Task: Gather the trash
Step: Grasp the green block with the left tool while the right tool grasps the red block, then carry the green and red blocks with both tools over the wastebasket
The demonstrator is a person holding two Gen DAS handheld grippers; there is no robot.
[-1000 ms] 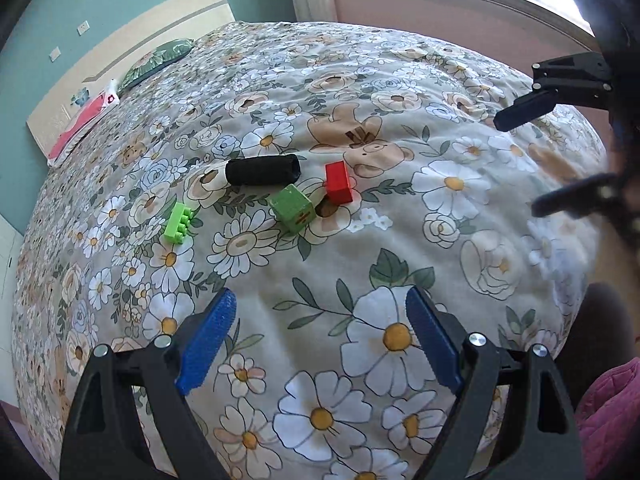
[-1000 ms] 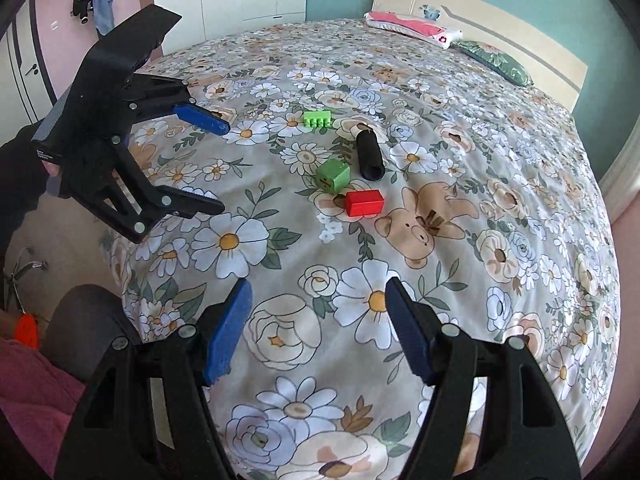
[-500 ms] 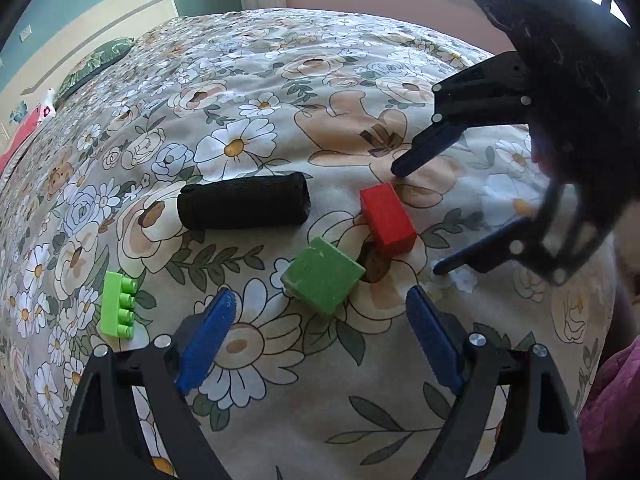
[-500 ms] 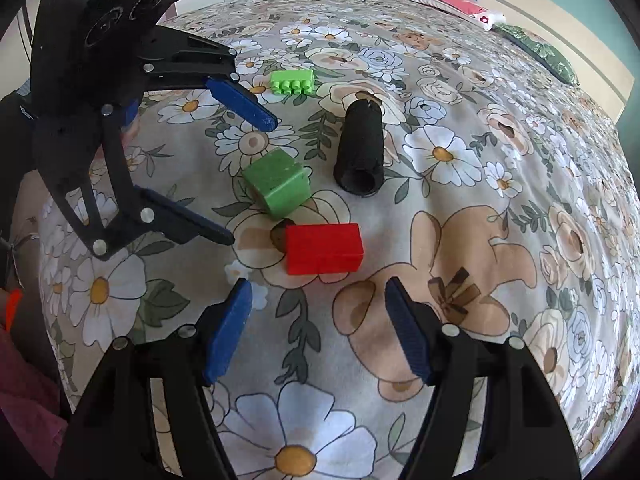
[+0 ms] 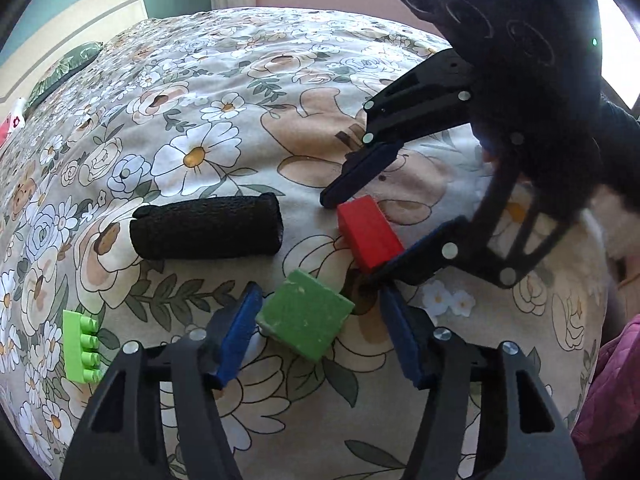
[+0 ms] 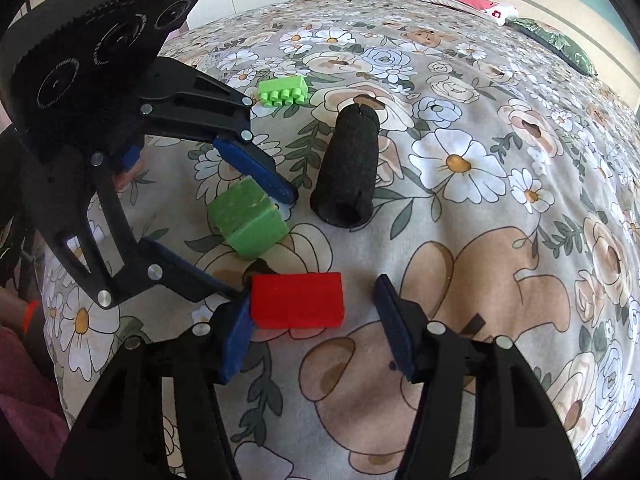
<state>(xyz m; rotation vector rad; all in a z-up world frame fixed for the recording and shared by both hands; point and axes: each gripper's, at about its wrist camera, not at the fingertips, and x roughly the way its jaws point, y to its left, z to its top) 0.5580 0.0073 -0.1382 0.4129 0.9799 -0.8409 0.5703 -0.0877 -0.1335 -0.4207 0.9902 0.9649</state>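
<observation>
1. The green cube lies on the bed between the left gripper's jaws. These have just been closing; one pad touches it, the other stands apart, so no pinch yet.
2. The red block lies between the right gripper's jaws, likewise just closing: near pad touching, far pad clear.
3. Beyond both jaws: the black foam tube; off to the left jaws' outer side, the green studded brick.
4. Step in hand, by judgement: the grasp, both hands at once.
5. Next move: finish closing squarely, then lift without the two grippers fouling each other.
</observation>
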